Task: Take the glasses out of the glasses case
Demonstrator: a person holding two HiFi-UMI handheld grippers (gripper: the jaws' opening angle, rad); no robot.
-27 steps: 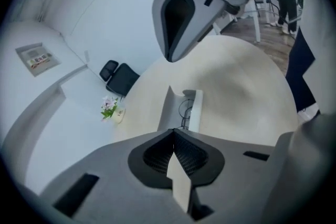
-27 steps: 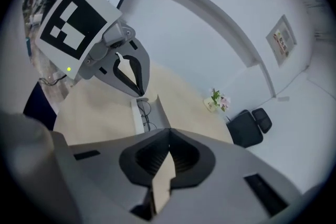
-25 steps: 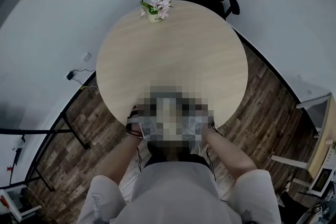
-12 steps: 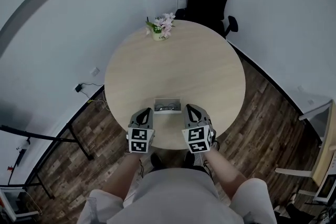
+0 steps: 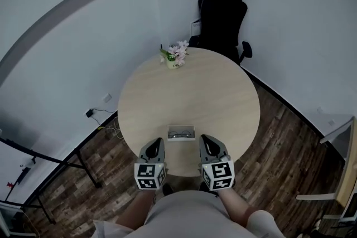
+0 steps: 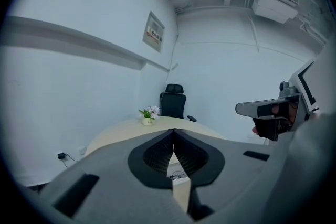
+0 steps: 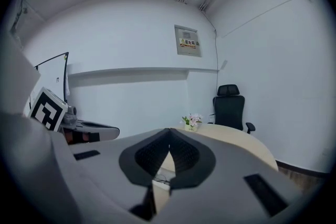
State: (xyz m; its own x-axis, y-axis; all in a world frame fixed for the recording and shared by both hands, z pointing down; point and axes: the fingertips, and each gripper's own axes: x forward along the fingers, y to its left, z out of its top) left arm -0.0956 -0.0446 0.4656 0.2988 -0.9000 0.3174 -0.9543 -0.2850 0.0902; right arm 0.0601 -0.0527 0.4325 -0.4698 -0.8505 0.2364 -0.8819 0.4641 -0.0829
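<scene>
A small open white glasses case [image 5: 181, 133] lies near the front edge of the round wooden table [image 5: 189, 92], with dark-framed glasses inside it. My left gripper [image 5: 158, 142] hovers just in front of the case on its left, jaws shut and empty. My right gripper [image 5: 205, 139] hovers at the case's right, also shut and empty. In the left gripper view the shut jaws [image 6: 174, 131] meet, and the case [image 6: 178, 176] shows below them. The right gripper view has its jaws [image 7: 169, 131] closed above the case [image 7: 160, 181].
A small pot of pink flowers [image 5: 176, 56] stands at the table's far edge. A black office chair [image 5: 222, 17] is behind it by the wall. Cables and a socket [image 5: 103, 114] lie on the left, and a white desk [image 5: 341, 130] on the right.
Both grippers have risen in front of the table's near edge and rolled so their marker cubes face up. The case has come into sight between them. Both jaws stay closed.
</scene>
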